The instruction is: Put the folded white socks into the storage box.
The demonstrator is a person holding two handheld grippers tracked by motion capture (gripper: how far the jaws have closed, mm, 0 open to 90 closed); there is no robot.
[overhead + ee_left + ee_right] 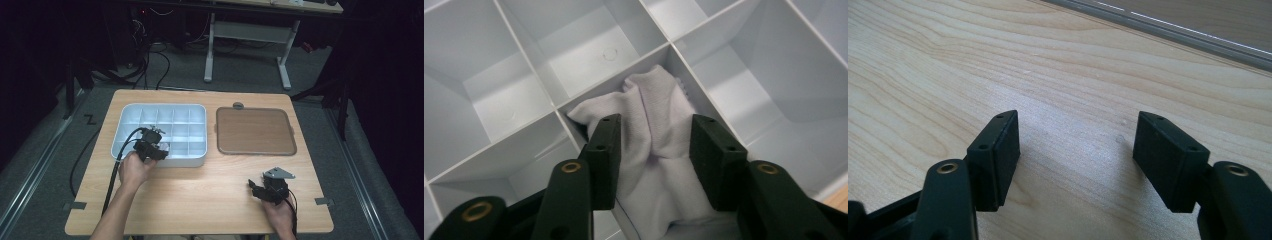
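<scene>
Releasing the white cloth (659, 135) into a compartment of the tray (125, 120), the left gripper (654, 150) is standing half open around it, pads apparently off; lifting clear comes next, while the right gripper (1075, 155) is idling wide open and empty.

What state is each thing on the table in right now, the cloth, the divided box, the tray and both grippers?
White cloth: crumpled, lying in a near-row compartment.
Compartment box: open-topped, other compartments in view empty.
Brown tray: flat on the table, nothing on it.
Left gripper: open, jaws either side of the cloth, pads not squeezing it.
Right gripper: open, nothing between the jaws, over bare wood.
</scene>
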